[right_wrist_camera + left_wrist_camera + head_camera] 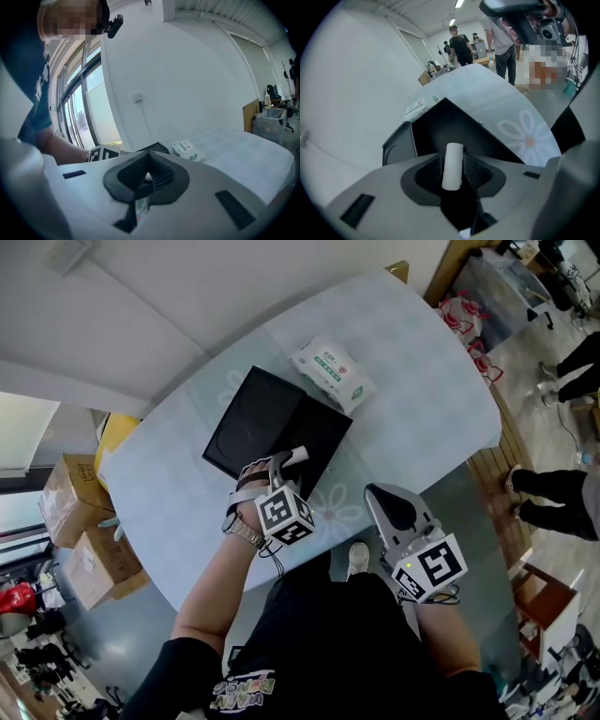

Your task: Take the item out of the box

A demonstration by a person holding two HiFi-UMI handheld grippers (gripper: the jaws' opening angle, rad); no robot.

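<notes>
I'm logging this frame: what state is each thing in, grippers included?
Box: open, lying flat.
Roll: between the left jaws, not clamped.
Left gripper: open around the roll.
Right gripper: shut, empty.
Wipes pack: lying flat beside the box.

Bare tabletop (422, 418) beside box (272, 427); wipes pack (333, 371) behind it

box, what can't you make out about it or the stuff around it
Box inside: dark and small in head view; left gripper view shows only black walls.
Roll lower end: left gripper view, hidden between the jaws.
Wipes print: too small, every view.
</notes>
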